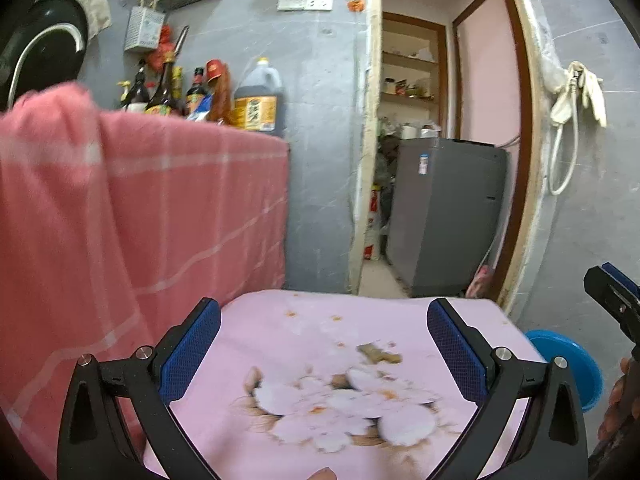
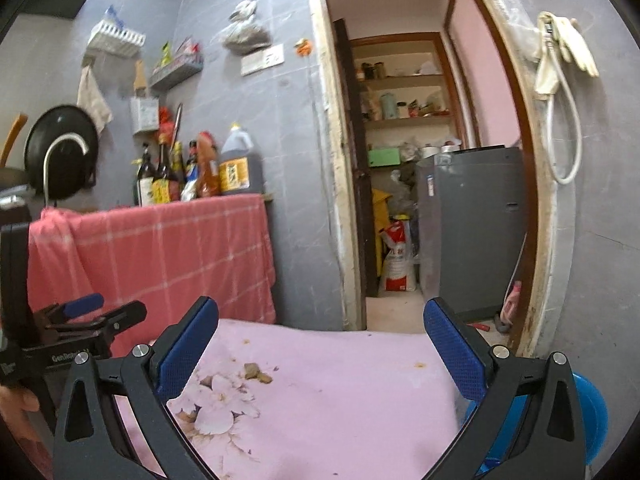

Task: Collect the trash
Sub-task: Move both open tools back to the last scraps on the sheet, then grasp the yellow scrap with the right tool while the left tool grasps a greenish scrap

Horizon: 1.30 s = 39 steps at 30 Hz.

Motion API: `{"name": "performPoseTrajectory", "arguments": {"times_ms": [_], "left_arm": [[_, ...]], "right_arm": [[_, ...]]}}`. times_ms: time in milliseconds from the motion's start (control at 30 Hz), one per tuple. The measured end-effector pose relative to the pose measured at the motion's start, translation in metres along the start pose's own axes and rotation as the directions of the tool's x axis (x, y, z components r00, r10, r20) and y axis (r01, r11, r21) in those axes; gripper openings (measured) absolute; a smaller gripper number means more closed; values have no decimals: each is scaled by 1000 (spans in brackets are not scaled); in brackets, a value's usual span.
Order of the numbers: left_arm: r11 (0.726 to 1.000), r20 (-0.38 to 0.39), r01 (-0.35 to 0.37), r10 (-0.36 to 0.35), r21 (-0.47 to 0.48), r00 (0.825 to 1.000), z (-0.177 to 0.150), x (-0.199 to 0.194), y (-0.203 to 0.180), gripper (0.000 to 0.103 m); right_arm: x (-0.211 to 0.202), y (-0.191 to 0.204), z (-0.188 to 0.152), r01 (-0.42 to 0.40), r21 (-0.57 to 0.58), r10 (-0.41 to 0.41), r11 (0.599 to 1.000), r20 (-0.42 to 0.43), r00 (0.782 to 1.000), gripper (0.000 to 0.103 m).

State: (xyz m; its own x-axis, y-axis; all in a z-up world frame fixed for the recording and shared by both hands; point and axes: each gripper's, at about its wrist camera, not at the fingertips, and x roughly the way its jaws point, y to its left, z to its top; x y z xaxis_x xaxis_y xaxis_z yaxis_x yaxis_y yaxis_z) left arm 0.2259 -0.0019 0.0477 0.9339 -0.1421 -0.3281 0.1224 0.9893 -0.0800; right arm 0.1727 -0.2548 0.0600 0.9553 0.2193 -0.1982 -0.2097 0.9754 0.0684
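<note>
One white sack [image 2: 398, 258], right wrist view only.

Grey marbled wall tiles [image 2: 248, 128] are running around this small kitchen, with a white double wall socket [image 1: 306, 1] and a slim grey wire shelf [image 2: 176, 72] hanging on them. A pink checked cloth [image 2: 160, 252] is draping over the counter under a cluster of dark sauce bottles [image 2: 160, 176] and a big brown oil jug [image 1: 258, 100]. A worn brown-framed doorway [image 2: 528, 184] is opening onto a pantry where wooden shelves [image 2: 404, 80] are standing behind a grey top-loading washing machine [image 1: 444, 216], soft daylight falling on its pale floor [image 2: 394, 306].
</note>
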Motion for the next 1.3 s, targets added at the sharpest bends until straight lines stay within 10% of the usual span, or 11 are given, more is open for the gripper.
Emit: {"name": "performPoseTrajectory", "arguments": {"times_ms": [333,933,1300], "left_arm": [[999,-107,-30,28,-14,994,-23,34,30,101],[998,-335,-8,-15,-67,942,-29,101,43,96],[998,-392,8,-34,-66,919,-27,119,40,96]], "right_arm": [[58,17,-24,-67,-70,51,995,-200,978,103],[181,25,-67,-242,27,199,970,-664,720,53],[206,46,-76,-332,-97,169,938,-707,687,30]]}}
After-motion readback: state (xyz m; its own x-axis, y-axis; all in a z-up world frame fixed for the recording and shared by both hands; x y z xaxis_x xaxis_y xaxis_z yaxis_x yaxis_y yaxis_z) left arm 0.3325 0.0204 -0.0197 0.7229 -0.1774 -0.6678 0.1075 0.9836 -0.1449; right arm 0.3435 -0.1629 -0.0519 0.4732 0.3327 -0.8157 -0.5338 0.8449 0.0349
